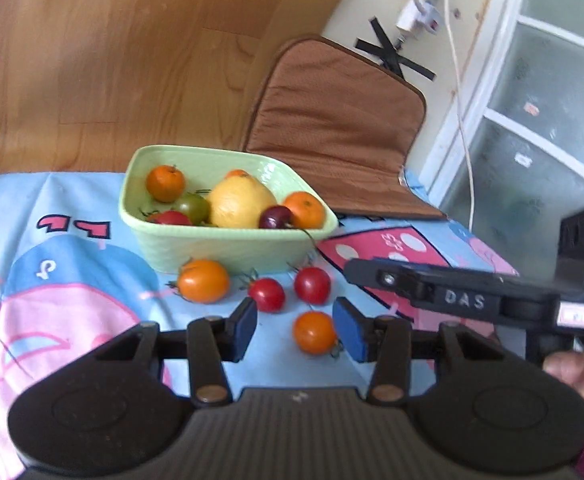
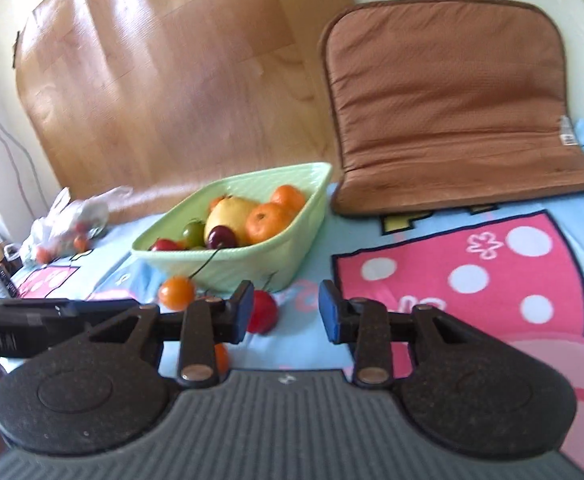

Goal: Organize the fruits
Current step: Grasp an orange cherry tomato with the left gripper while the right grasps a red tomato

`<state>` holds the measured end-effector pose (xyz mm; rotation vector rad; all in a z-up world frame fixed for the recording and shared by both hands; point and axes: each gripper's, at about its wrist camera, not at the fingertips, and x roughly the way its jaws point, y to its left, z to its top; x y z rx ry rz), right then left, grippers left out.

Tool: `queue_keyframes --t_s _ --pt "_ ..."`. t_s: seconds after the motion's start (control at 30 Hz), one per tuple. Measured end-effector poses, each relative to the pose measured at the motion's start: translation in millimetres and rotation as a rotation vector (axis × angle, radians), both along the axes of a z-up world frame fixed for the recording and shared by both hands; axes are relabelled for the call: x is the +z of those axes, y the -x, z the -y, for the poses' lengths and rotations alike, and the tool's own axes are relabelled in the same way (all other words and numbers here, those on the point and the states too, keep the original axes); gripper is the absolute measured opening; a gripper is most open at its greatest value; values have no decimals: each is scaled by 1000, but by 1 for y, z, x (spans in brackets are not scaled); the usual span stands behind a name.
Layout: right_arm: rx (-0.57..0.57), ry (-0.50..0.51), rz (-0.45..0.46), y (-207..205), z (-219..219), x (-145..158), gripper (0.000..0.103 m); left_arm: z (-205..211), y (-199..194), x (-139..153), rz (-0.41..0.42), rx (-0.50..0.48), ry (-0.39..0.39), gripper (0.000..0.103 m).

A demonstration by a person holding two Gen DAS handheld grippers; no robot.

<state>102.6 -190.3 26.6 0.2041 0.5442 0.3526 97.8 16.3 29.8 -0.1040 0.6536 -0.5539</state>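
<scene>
A: Left wrist view: left gripper (image 1: pixel 295 322) open, empty, above four loose tomatoes; small orange tomato (image 1: pixel 314 332) beside its right pad; green bowl (image 1: pixel 228 240) behind, part-filled (collection under way)

B: Right wrist view: right gripper (image 2: pixel 285 307) open, empty; red tomato (image 2: pixel 263 312) at its left pad. Next, probably: centre, close, lift to bowl

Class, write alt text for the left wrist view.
Open left gripper hovers over four tomatoes on a cartoon cloth, in front of a green bowl of fruit. The right gripper reaches in from the right.
</scene>
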Motion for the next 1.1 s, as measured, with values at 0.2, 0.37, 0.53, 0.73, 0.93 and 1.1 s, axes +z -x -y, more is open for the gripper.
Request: queue_keyframes --t_s 0.2,0.37,0.53,0.73,0.93,1.1 --pt "116 -63 -100 -22 -2 -3 40 29 7 -11 46 -62 -101 51" --pt "151 -44 -127 -36 -14 -8 38 36 -1 -25 27 -34 -131 41" --pt "133 -18 -127 -28 -17 -10 32 28 4 -23 10 -26 -125 34" --pt "147 -32 -110 8 -15 -6 32 -4 44 -17 0 -34 -92 34" --pt "237 2 -77 70 -36 -12 32 -41 91 -15 -22 -27 -59 34" --pt "301 107 6 119 -62 -13 32 -51 120 -14 -15 -48 -29 34"
